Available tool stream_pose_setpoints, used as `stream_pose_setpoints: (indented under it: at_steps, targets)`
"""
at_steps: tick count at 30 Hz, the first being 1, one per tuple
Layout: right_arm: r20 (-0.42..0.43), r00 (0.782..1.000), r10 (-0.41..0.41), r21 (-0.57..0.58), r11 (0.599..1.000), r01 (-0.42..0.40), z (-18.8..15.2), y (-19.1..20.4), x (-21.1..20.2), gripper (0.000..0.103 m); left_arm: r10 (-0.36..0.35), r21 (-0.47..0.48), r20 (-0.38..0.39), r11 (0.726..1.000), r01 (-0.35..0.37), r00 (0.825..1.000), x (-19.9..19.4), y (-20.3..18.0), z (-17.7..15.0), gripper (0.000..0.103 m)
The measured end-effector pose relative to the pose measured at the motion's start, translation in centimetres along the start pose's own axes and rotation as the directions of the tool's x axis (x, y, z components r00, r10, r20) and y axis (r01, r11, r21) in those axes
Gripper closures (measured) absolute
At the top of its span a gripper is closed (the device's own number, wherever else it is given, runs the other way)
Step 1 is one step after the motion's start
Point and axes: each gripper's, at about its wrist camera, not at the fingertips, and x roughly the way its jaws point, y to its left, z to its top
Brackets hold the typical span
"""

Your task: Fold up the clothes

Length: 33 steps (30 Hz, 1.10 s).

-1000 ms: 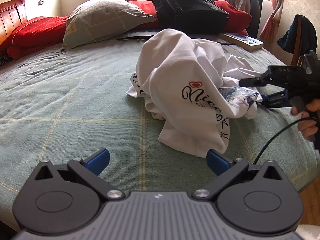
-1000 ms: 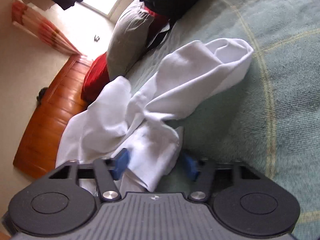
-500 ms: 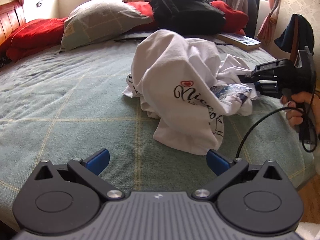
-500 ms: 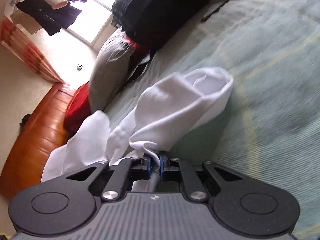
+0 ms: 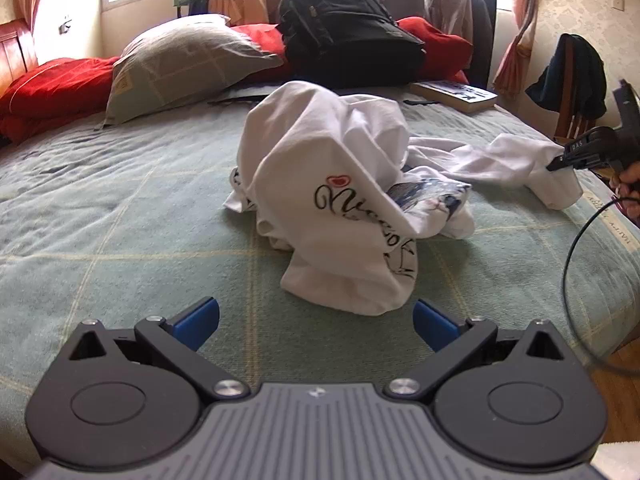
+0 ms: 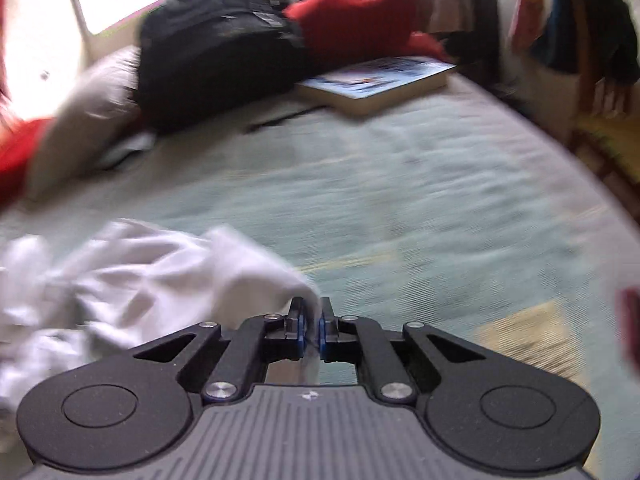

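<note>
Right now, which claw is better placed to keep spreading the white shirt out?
Right. The right claw is already shut on a sleeve of the white shirt, stretched away from the heap. The left claw is open, empty, short of the cloth.

1. My left gripper is black with a grey ribbed body and blue pads.
2. The white T-shirt carries black script under a small red heart.
3. The bedspread is muted green with pale yellow lines in a grid.
4. The backpack is black; the quilt is red.
5. The pillow is grey-beige.
</note>
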Motion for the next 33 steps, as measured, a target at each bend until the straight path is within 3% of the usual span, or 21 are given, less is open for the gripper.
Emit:
stream_pose_setpoints:
  at_steps: [8, 15, 23, 24, 26, 29, 33]
  targets:
    - [-0.037, 0.985, -0.168, -0.061, 0.984, 0.165, 2.9, -4.9, 1.2, 0.094, 0.0, 0.023, 0.004, 1.0, 0.0, 1.0, 0.0, -1.0, 0.5, 0.001]
    - [-0.043, 0.963, -0.265, -0.028, 0.964, 0.264, 5.2, -8.6, 1.6, 0.094, 0.005, 0.047, -0.002, 0.999, -0.004, 1.0, 0.5, -1.7, 1.1, 0.001]
    - [-0.077, 0.913, -0.401, 0.008, 0.915, 0.403, 7.5, -12.6, 3.2, 0.094, 0.013, 0.061, -0.007, 0.998, -0.013, 1.0, 0.9, -2.2, 1.7, 0.001]
    - [-0.096, 0.913, -0.397, 0.016, 0.916, 0.4, 7.6, -13.0, 3.4, 0.094, 0.011, 0.062, -0.004, 0.998, -0.011, 1.0, 0.9, -2.2, 1.8, 0.001]
    - [-0.145, 0.934, -0.328, 0.045, 0.94, 0.337, 7.5, -13.2, 3.6, 0.091, 0.008, 0.062, -0.001, 0.998, -0.008, 1.0, 0.9, -2.3, 2.0, 0.001]
    - [-0.122, 0.96, -0.254, 0.001, 0.967, 0.256, 6.9, -10.6, 2.6, 0.079, 0.005, 0.064, 0.005, 0.998, -0.006, 1.0, 0.9, -2.4, 2.1, 0.001]
    - [-0.084, 0.995, -0.058, -0.055, 0.997, 0.054, 6.4, -5.6, 1.0, 0.078, 0.005, 0.072, 0.014, 0.997, -0.006, 1.0, 0.6, -2.6, 2.1, 0.001]
